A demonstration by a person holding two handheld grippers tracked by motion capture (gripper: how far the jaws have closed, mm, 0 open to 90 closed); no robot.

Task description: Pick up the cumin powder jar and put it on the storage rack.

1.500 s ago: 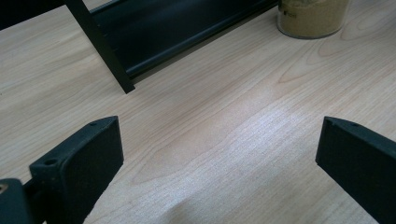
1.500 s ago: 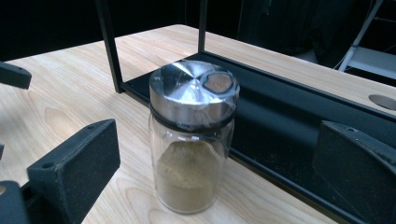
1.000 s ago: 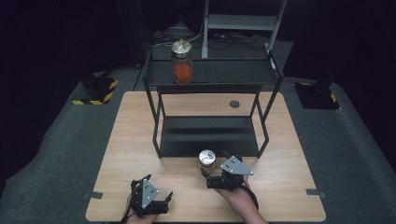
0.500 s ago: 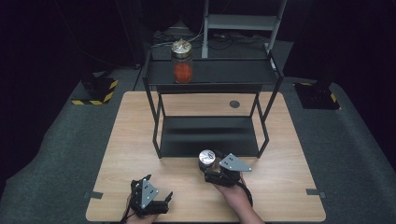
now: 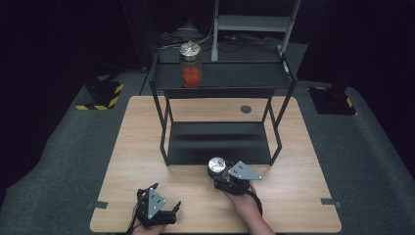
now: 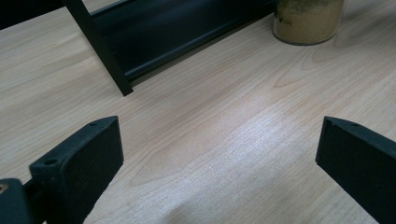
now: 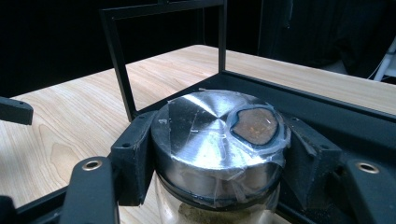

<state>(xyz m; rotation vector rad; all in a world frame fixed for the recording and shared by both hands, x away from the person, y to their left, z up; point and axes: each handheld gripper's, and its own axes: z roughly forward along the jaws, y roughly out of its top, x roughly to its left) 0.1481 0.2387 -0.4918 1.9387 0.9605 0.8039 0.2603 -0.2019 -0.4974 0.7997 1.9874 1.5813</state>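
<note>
The right gripper (image 5: 221, 177) has just been closing its jaws, and now they are clamped on the metal lid of the spice jar (image 7: 219, 140). This jar stands on the bench (image 5: 303, 161), near the front edge of the black rack (image 5: 215, 142). The left gripper (image 5: 155, 208) rests at the near left with its jaws wide apart, holding nothing. A second jar (image 5: 191, 63) with red content stands on the top shelf of the rack, at the far left.

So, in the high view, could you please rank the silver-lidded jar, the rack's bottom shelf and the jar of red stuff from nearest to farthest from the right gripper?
1. The silver-lidded jar, clamped between the right gripper jaws at the table's near edge.
2. The rack's bottom shelf, just beyond it, mid-table.
3. The jar of red stuff, on the top shelf, far left.
</note>
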